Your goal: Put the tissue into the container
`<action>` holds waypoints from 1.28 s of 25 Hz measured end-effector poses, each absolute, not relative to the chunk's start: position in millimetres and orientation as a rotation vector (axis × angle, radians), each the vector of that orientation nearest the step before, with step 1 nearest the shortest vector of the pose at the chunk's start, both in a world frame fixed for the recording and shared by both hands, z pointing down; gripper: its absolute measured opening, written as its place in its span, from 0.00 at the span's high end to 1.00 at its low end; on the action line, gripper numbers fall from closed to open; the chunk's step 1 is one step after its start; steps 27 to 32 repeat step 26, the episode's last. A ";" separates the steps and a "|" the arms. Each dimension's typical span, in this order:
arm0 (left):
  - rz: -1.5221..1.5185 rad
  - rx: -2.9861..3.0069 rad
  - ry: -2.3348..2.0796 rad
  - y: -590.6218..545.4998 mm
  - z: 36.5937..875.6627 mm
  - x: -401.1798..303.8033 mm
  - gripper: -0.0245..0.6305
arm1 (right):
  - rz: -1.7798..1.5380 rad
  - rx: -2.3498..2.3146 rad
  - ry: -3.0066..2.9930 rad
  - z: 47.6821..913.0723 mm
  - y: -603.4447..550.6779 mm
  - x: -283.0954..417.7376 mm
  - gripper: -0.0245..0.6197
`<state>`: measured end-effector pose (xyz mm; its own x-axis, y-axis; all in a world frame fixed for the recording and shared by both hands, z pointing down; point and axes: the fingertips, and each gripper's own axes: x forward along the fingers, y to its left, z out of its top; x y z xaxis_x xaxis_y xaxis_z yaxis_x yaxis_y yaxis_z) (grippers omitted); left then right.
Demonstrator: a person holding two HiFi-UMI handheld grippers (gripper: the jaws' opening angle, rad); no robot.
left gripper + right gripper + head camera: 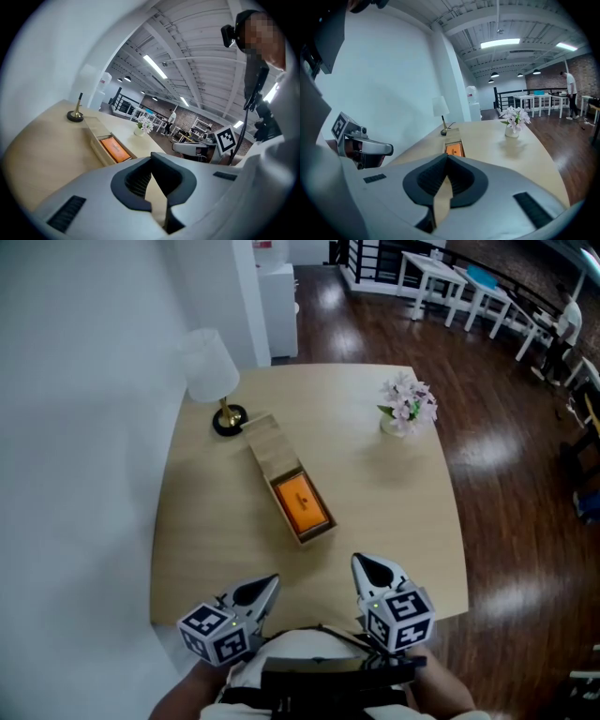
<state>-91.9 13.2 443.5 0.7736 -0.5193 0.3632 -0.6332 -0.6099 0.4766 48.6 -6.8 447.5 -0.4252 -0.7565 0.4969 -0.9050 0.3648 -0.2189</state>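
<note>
An orange tissue pack [301, 503] lies inside the near end of a long, open wooden container [267, 448] in the middle of the table; the container's far half shows only bare wood. Both show again in the left gripper view, the tissue pack [114, 149] inside the container [95, 136], and the pack [453, 149] shows in the right gripper view. My left gripper [272, 580] and right gripper [359, 562] hover side by side over the table's near edge, well short of the container. Each has its jaw tips together with nothing between them.
A white-shaded lamp [209, 366] on a black and brass base [228, 419] stands at the container's far end. A small vase of pink flowers [408, 405] sits at the table's far right. The pale wooden table [394, 512] stands against a white wall, with dark floor to the right.
</note>
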 end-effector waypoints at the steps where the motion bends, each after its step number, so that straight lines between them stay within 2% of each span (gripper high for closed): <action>1: 0.248 2.372 -0.850 13.6 441.3 -90.1 0.96 | 0.676 1.468 -2.312 448.4 -4.4 50.0 0.96; 13: 0.347 2.427 -0.706 30.9 445.6 -57.9 0.96 | 0.676 1.410 -2.296 453.2 7.4 43.3 0.96; 32: 0.359 2.411 -0.712 29.5 447.4 -60.8 0.96 | 0.657 1.391 -2.302 455.1 5.3 37.0 0.96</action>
